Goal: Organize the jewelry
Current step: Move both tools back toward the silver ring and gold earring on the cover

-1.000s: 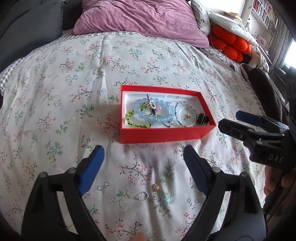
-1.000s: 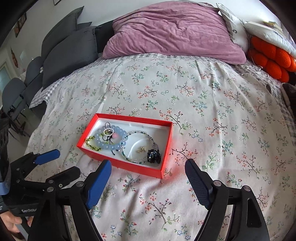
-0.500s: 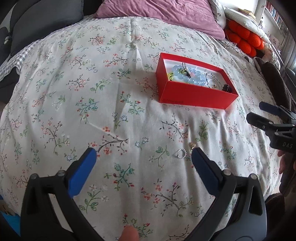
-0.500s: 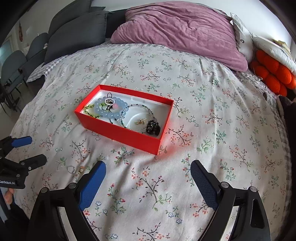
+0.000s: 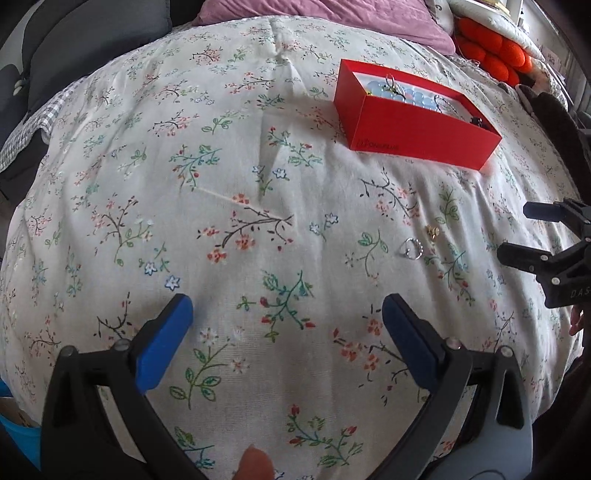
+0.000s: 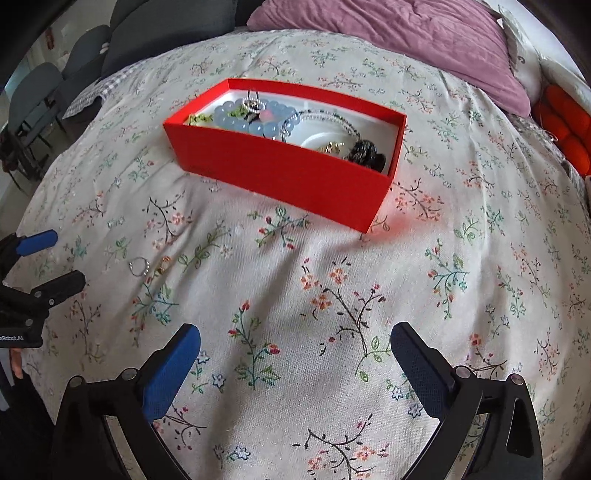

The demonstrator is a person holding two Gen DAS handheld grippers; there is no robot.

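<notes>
A red box [image 5: 417, 136] [image 6: 280, 173] sits on the flowered bedspread and holds a pale blue bead bracelet [image 6: 255, 116], a silver chain bracelet, a gold charm and a black piece [image 6: 365, 151]. In front of the box, a silver ring [image 5: 410, 249] [image 6: 139, 266] and a small gold piece [image 5: 432, 231] [image 6: 162, 263] lie loose on the cloth. My left gripper [image 5: 286, 306] [image 6: 62, 256] hangs open over bare cloth, left of the ring. My right gripper [image 6: 295, 332] [image 5: 517, 232] hovers before the box, its jaws opening with nothing between them.
A purple pillow [image 6: 406, 33] lies at the head of the bed, with an orange cushion [image 5: 495, 51] at the far right. Dark grey cushions [image 6: 166, 26] and grey chairs [image 6: 33, 92] stand beyond the left side. The bed drops away at the near edge.
Both grippers have sunk closer to the bedspread with their jaws wider. In the left wrist view the box and ring have shifted from the centre to the right.
</notes>
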